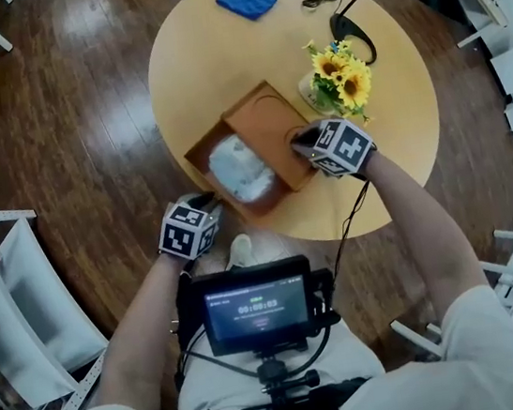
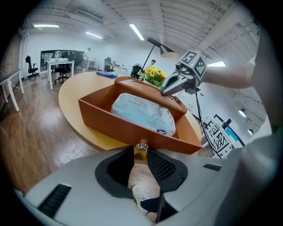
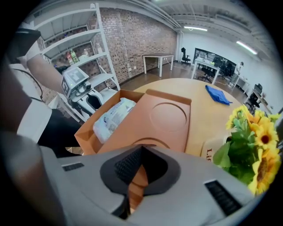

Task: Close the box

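Looks like an open-plan office: far off, white desks (image 2: 59, 66) and black office chairs (image 2: 30, 66) under ceiling strip lights (image 2: 137, 32); brick wall (image 3: 132, 39) and white metal shelving (image 3: 75, 44) on the left; dark wood floor (image 1: 64, 113).

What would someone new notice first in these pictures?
An orange box sits at the near edge of the round table, with a pale packet inside and its lid tilted partway over it. The right gripper has its jaws on the lid's near edge. Bright sunflowers stand just to the right of the box.
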Tool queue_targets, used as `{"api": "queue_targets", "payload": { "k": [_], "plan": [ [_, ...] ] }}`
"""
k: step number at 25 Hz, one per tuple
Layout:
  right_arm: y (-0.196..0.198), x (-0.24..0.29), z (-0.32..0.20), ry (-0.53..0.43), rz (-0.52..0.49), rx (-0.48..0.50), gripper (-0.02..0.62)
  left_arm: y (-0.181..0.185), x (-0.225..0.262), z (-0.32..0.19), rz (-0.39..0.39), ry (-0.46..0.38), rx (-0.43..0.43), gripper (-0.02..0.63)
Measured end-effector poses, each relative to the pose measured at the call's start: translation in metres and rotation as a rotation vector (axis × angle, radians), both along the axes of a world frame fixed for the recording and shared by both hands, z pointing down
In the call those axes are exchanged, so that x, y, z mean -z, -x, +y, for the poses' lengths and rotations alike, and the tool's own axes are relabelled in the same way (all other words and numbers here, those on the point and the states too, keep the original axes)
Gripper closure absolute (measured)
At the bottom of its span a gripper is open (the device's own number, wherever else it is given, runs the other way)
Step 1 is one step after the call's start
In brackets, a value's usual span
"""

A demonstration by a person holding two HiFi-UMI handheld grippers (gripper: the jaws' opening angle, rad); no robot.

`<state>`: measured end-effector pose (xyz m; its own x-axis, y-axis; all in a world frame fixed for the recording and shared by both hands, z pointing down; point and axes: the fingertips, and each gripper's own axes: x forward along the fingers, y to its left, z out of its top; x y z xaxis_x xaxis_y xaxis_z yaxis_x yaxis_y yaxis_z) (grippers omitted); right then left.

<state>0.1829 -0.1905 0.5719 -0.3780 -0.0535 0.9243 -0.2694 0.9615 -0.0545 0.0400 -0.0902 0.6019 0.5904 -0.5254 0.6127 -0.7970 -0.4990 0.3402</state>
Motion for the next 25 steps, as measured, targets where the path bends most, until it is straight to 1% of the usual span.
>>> {"api": "queue_targets", "payload": {
  "k": [2, 6, 9, 15, 25],
  "plan": [
    [0.000, 0.000, 0.001, 0.004, -0.003, -0.002, 0.595, -0.003, 0.002, -0.001, -0.009, -0.008, -0.003, 0.534],
    [0.002, 0.001, 0.004, 0.018, -0.001, 0.002, 0.595, -0.008, 0.003, -0.001, -0.016, -0.004, -0.021, 0.538],
    [0.003, 0.001, 0.005, 0.025, -0.001, 0.003, 0.595, -0.013, 0.005, -0.009, -0.026, -0.017, -0.044, 0.538],
    [0.004, 0.003, 0.005, 0.030, -0.015, 0.003, 0.595, -0.036, 0.008, -0.035, -0.027, -0.022, -0.096, 0.540],
    [0.004, 0.004, 0.008, 0.045, 0.000, 0.014, 0.595, -0.072, 0.011, -0.071, -0.041, -0.036, -0.188, 0.540]
  ]
}}
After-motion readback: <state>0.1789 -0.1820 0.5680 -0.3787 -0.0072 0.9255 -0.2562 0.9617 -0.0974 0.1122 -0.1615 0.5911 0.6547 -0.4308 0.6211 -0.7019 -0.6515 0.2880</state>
